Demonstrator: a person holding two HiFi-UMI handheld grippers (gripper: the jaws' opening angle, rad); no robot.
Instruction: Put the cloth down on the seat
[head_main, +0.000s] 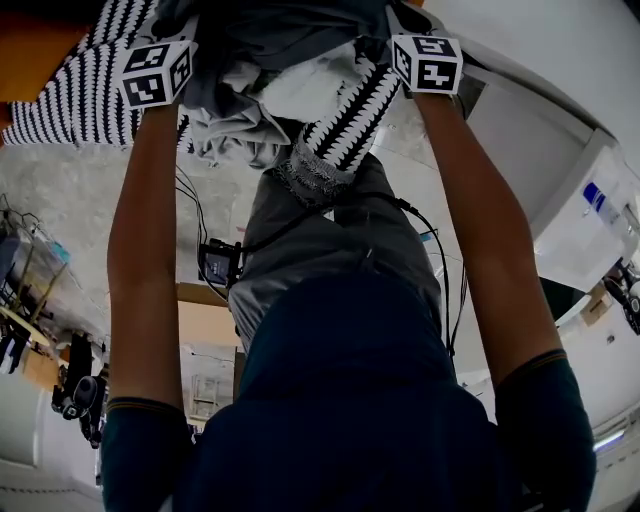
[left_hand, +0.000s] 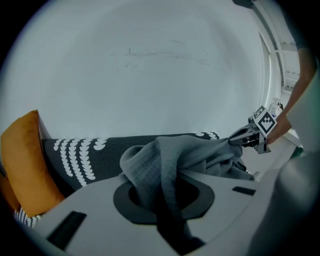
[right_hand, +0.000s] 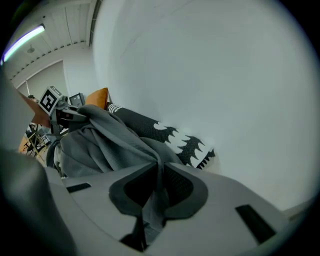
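- Left hand-held gripper (left_hand: 167, 202): its jaws are pinching a thick fold of the grey cloth (left_hand: 170, 155), which is rising out of the gap between them.
- Right hand-held gripper (right_hand: 154, 192): its jaws are likewise clamping a thinner pleat of the same cloth, so neither gripper is standing empty.
- Cloth: it is hanging bunched between the two grippers. Whether its lower folds are touching anything cannot be told.
- Black-and-white patterned throw (left_hand: 80, 155): it is lying just behind the cloth and is judged to be covering the seat, so the lay-down appears not yet done.
- Orange cushion (left_hand: 25, 167): it is standing at the throw's end toward the person's left, clear of the cloth.
- White wall (left_hand: 150, 70): it is filling the background.
- Risks, as judged:
  - If one gripper is letting go before the other, the cloth's weight may be swinging it sideways and off the seat's front edge.
  - A fold caught between the jaws may be dragging the cloth back up.
  - A low sweep may be pulling the throw's fringe out of place.
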